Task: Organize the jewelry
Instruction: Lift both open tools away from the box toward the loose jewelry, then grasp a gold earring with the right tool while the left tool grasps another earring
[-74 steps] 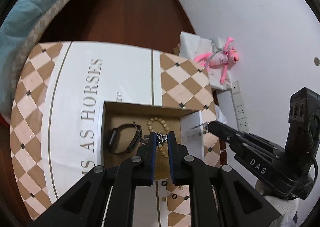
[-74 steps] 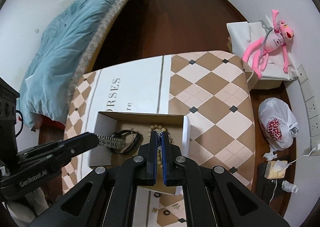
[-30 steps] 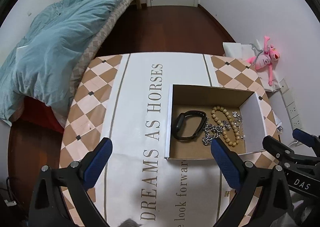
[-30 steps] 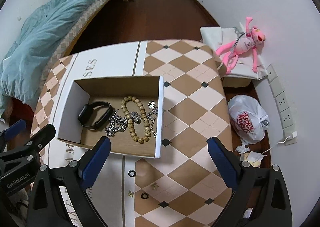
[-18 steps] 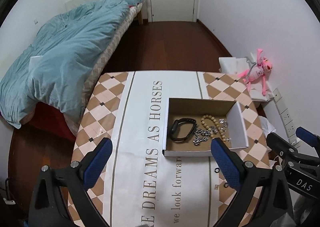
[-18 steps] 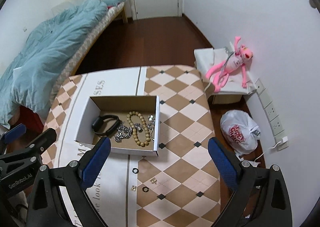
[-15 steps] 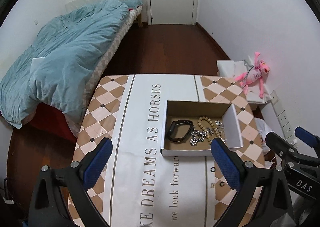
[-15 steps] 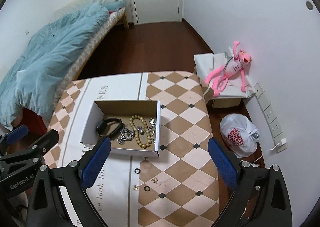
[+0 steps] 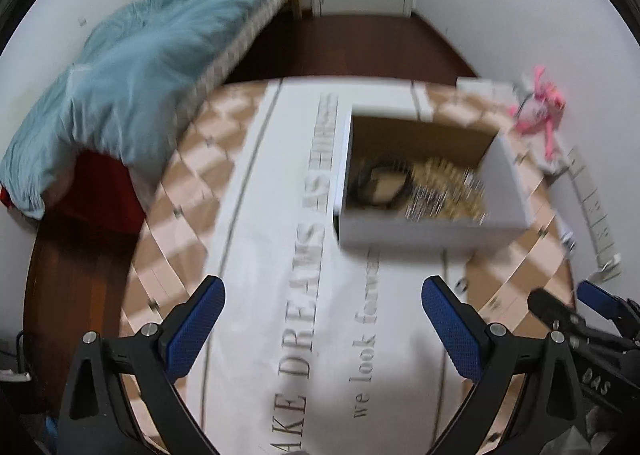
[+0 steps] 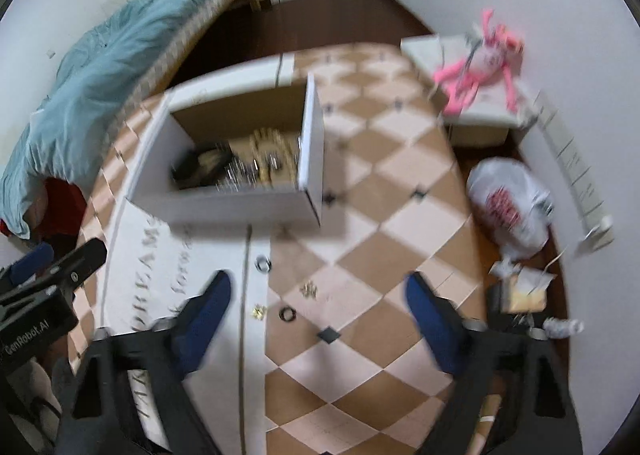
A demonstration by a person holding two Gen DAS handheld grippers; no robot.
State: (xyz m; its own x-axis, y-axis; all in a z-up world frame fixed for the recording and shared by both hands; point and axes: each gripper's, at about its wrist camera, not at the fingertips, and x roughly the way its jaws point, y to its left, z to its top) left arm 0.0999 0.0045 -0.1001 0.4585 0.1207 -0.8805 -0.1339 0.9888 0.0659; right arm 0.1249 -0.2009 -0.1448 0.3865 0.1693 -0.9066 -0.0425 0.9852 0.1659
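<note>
A white cardboard box [image 9: 508,171] [image 10: 312,143] stands on the table. It holds a black wristband [image 9: 380,183] [image 10: 200,163], a wooden bead bracelet [image 9: 444,175] [image 10: 268,143] and silver chain [image 9: 432,203] [image 10: 236,175]. Small rings [image 10: 263,264] and gold pieces [image 10: 310,290] lie loose on the tablecloth in front of the box. My left gripper [image 9: 320,325] is open and empty, low over the cloth's lettering. My right gripper [image 10: 318,315] is open and empty, above the loose pieces. Both views are motion-blurred.
The table carries a checkered cloth [image 10: 380,191] with a white lettered band [image 9: 280,255]. A bed with a blue duvet [image 9: 140,67] is left. A pink plush toy [image 10: 480,55], a white plastic bag [image 10: 508,207] and wall sockets [image 9: 596,211] are right.
Both grippers opened after placing chains in the box, pulled back and up, and have now dropped lower and closer to the table. The jewelry stays in the box.
</note>
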